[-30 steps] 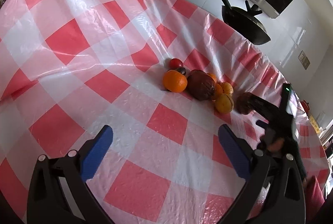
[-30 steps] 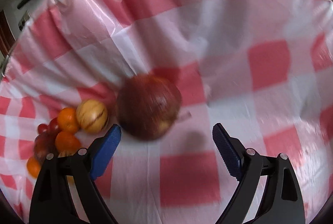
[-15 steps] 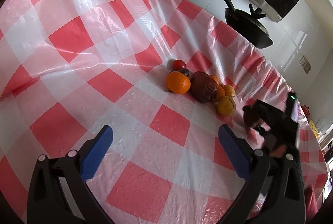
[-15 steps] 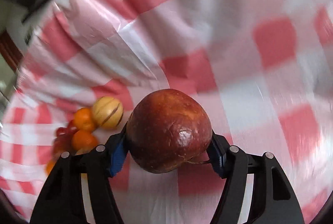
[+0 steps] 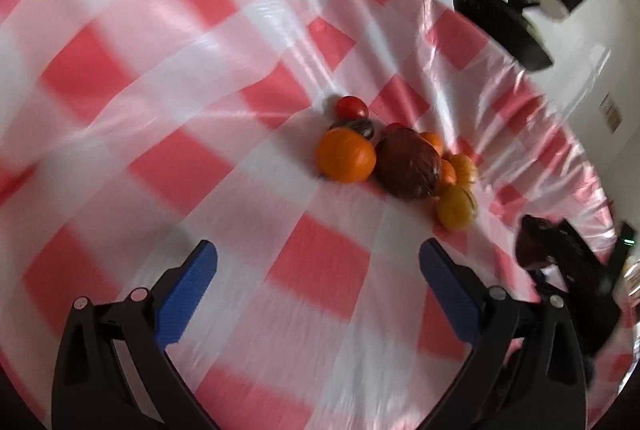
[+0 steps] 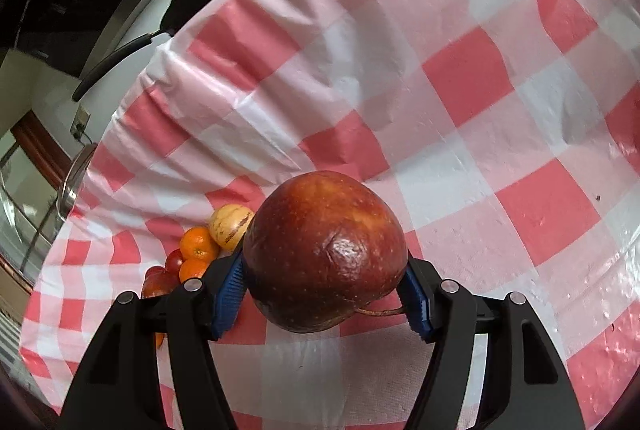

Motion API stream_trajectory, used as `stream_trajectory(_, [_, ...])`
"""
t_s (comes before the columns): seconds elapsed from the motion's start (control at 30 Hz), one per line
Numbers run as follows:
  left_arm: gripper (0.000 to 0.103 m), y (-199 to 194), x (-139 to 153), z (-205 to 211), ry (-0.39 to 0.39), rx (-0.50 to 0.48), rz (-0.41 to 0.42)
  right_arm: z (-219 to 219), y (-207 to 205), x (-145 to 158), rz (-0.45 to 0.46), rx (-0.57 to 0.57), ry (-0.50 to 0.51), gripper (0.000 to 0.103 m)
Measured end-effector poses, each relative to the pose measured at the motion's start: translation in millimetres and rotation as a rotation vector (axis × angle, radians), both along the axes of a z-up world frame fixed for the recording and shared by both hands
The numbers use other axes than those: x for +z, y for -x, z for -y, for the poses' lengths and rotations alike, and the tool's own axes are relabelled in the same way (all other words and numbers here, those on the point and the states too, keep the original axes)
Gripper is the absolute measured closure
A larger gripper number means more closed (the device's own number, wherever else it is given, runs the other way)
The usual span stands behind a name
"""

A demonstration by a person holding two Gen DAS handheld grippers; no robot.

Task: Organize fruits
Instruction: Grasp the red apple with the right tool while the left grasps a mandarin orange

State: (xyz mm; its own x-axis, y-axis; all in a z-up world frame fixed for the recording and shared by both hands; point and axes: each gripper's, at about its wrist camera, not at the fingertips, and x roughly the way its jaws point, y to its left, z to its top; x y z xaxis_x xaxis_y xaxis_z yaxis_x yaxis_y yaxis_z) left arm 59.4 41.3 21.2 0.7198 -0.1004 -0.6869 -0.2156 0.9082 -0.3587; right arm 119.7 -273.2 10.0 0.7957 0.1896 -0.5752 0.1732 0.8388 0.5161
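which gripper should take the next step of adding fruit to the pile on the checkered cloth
Right, most likely. The right gripper is already shut on the red apple, while the left gripper is open and empty, short of the fruit pile.

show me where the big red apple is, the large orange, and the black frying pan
red apple [image 6: 326,254]: right wrist view, front skin, clamped in the right tool.
large orange [image 5: 346,156]: left wrist view, middle of its peel.
black frying pan [image 5: 500,26]: left wrist view, its dark body.
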Motion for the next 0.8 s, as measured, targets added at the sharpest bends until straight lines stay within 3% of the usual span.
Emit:
stream_trajectory(0.17, [0.005,-60,1,17,-0.133,-0.018,-0.05,-1,-4,-1,0.009,-0.006,-0.006,0.038])
stream_trajectory(0.27, [0.025,-84,-3,23,-0.212,-0.047,-0.091,-1,-4,-1,0.01,-0.001,-0.003,0.038])
stream_trajectory(0.3, [0.047,-89,-6,24,-0.211,-0.071,-0.1,-2,-4,-1,0.01,0.003,-0.001,0.038])
stream_trajectory(0.33, [0.056,-92,-7,24,-0.221,-0.079,-0.105,-3,-5,-1,0.009,0.006,0.0,0.038])
stream_trajectory(0.43, [0.057,-84,-6,17,-0.171,-0.092,-0.07,-2,-4,0,0.007,0.007,0.0,0.038])
stream_trajectory(0.5, [0.057,-68,1,12,-0.181,-0.072,-0.023,-2,-4,-1,0.007,0.007,0.0,0.038])
stream_trajectory(0.63, [0.057,-10,12,2,-0.14,-0.027,0.061,-2,-4,-1,0.006,0.008,0.001,0.038])
stream_trajectory(0.8, [0.057,24,15,-12,-0.068,0.049,0.098,-3,-5,-1,0.004,0.009,0.002,0.038])
